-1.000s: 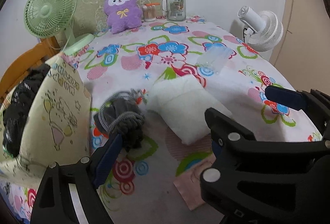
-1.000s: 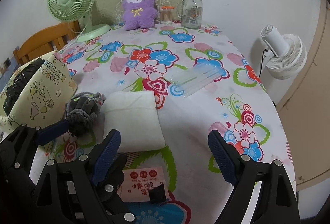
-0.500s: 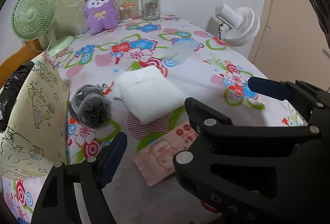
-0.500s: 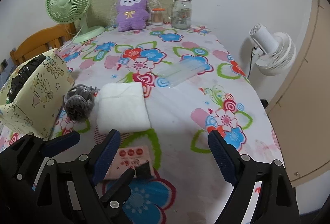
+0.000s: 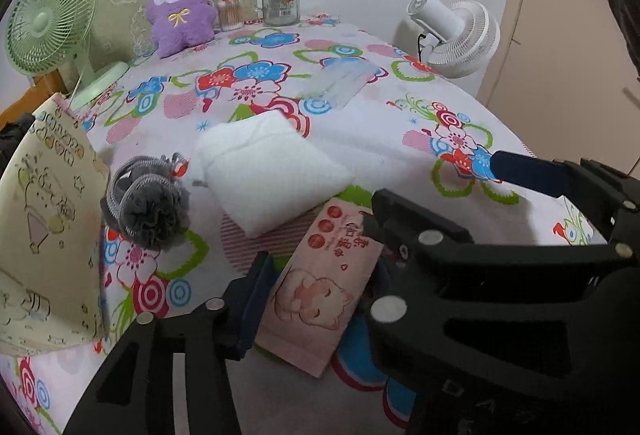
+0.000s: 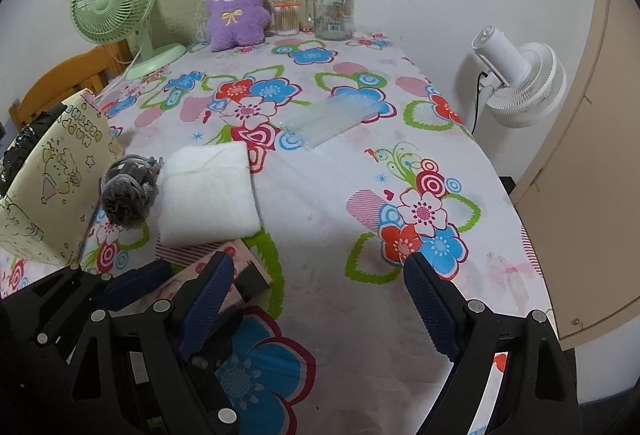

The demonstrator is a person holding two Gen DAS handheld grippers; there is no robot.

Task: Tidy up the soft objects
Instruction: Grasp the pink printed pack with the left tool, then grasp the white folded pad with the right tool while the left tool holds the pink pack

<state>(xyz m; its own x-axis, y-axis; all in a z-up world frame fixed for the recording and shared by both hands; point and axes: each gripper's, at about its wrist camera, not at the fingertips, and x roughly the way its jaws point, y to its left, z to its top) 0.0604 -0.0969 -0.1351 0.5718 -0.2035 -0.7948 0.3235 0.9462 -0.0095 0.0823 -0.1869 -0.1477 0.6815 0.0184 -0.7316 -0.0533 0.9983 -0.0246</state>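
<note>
Left gripper [image 5: 316, 299] low over the near edge of the table [image 6: 320, 219], jaws closing around the pink tissue packet [image 5: 320, 287]; packet sits between the pads, contact not yet clear, so no firm hold judged. Right gripper [image 6: 316, 307] hangs wide and empty over bare tablecloth beside it.

White folded pad [image 6: 208, 191] and grey bath puff [image 6: 128, 191] lie side by side toward the near left edge, puff just beside the cream storage bag [image 6: 52, 187] at the left edge. Clear plastic packet [image 6: 332, 115] lies mid-table. Purple plush toy [image 6: 236, 11] stands at the far edge.

Progress: early. No loose soft item visibly stowed. Packet, pad and puff all remain.
</note>
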